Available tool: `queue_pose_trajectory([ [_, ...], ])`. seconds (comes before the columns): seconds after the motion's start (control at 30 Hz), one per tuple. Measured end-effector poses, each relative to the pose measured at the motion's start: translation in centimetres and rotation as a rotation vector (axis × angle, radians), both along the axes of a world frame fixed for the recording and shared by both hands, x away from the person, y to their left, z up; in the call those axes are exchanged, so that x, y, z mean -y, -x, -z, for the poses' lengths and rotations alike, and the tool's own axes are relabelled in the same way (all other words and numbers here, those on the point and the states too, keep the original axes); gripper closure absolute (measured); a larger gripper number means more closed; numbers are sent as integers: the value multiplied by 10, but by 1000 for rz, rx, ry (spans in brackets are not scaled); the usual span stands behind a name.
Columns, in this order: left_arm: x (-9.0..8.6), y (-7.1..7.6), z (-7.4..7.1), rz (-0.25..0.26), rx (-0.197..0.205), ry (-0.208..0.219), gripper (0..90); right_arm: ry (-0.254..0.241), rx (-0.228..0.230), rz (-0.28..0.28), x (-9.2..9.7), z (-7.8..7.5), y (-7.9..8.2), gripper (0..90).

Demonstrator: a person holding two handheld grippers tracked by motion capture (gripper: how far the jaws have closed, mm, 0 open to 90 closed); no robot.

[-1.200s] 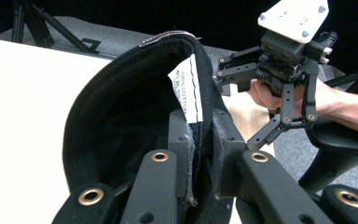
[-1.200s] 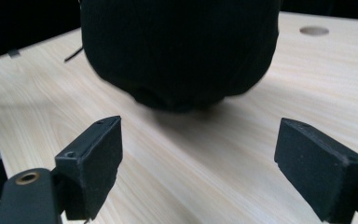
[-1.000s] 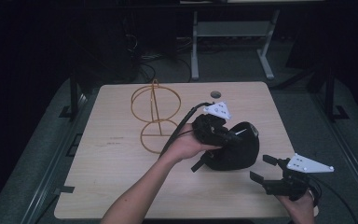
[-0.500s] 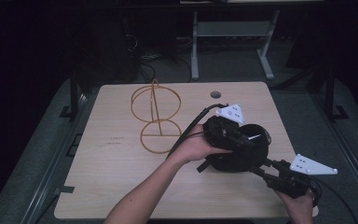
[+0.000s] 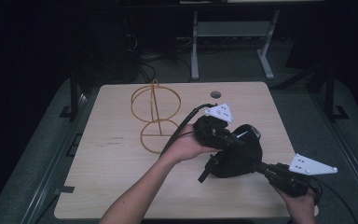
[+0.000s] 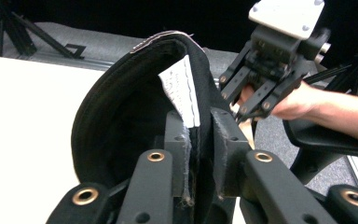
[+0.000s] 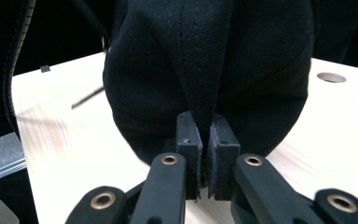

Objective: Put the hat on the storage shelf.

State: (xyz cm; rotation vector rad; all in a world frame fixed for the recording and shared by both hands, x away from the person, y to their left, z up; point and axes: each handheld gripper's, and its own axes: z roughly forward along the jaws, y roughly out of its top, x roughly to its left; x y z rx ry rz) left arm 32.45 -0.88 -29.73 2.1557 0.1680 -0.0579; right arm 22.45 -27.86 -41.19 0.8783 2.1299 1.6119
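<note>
The black fabric cap [image 5: 237,156] hangs just above the pale wooden counter [image 5: 112,158], right of the gold wire stand [image 5: 154,116]. Your left claw [image 6: 199,154] pinches its rim; right claw [image 7: 207,158] pinches a fold. Keep both grips firm and move together.

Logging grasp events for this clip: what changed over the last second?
The right hand-held gripper moved in from the table's near right edge and closed on the black cap. The left hand-held gripper kept its grip on it. The wire stand stayed put.
</note>
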Motion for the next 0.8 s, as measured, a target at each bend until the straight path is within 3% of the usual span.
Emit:
queue_pose_trajectory([
  [0.2, -16, 3, -4, -49, 30, -26, 604, -6, -5, 4, 2, -9, 1, 860],
  [0.4, -36, 8, -1, -69, 48, -16, 535, -18, -16, 0, 4, -17, -3, 862],
  [0.53, -51, 11, 3, -96, 54, -9, 511, -33, -39, -13, 7, -23, -7, 862],
  [0.7, -72, 15, 13, -134, 65, -17, 497, 16, -63, -15, 10, -32, -11, 861],
  [0.8, -81, 16, 18, -146, 66, -25, 491, 15, -72, -9, 12, -37, -14, 861],
])
